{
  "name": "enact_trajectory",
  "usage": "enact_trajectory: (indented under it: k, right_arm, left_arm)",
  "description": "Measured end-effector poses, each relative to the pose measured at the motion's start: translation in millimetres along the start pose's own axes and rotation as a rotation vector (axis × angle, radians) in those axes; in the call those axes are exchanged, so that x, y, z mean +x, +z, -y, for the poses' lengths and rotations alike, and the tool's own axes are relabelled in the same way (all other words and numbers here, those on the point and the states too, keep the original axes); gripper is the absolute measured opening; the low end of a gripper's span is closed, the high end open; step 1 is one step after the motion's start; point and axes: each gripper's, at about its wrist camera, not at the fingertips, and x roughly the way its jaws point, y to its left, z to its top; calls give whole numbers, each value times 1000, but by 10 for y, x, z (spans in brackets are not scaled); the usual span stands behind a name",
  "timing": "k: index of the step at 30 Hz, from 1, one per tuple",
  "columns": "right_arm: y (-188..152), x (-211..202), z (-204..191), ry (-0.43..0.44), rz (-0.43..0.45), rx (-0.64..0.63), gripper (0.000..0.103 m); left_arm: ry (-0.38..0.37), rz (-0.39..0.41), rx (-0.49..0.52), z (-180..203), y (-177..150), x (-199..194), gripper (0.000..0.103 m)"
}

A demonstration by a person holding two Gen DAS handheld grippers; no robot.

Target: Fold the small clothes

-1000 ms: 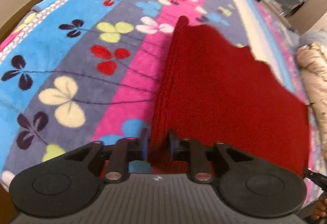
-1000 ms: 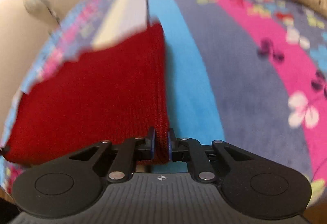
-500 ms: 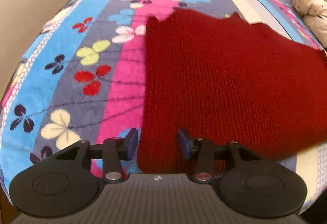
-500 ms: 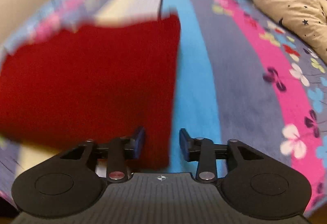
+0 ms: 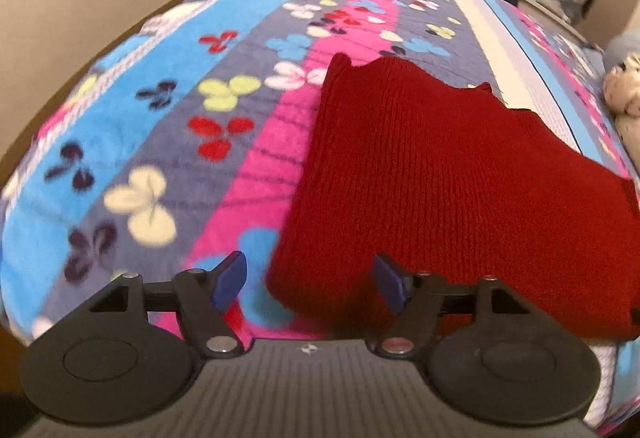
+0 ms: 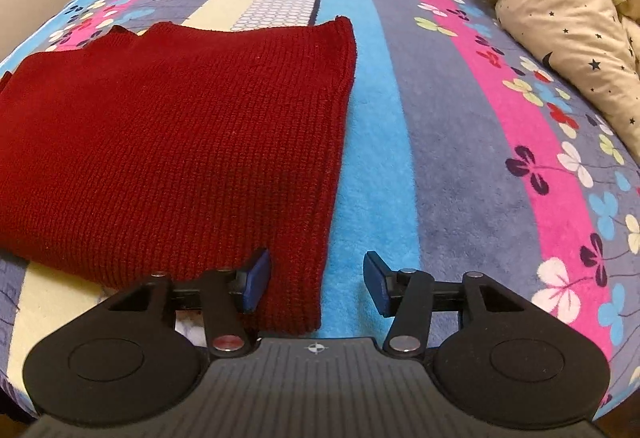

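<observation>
Garments: one red knit sweater (image 5: pixel 440 178), folded, lying flat on the bed's striped flower-print blanket (image 5: pixel 168 126).
Tongs: two, one per hand.
Left tongs (image 5: pixel 310 280): blue pads spread apart, having just been opening; the sweater's near-left corner lies between them, neither pad pressing it.
Right tongs (image 6: pixel 318 280): also apart, just opened; the sweater's near-right corner sits beside the left pad, unclamped.
Change: a second ago both tongs pinched the near edge and the cloth hung lifted; now it rests flat, released.
Lie: long axis runs across the bed's stripes, side edges pointing away along them.
Other: one star-print beige quilt (image 6: pixel 560 6), bunched, well apart to the right.
</observation>
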Motion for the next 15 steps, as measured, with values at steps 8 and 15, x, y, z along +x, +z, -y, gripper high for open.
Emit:
enact_trajectory:
  k: [8, 15]
  right_arm:
    - [-7, 5, -37, -15, -2, -19, 54]
    - [-10, 6, -36, -14, -3, -19, 54]
  left_arm:
    - [-52, -94, -195, -142, -116, 133, 79]
    - [-200, -172, -375, -279, -138, 282, 79]
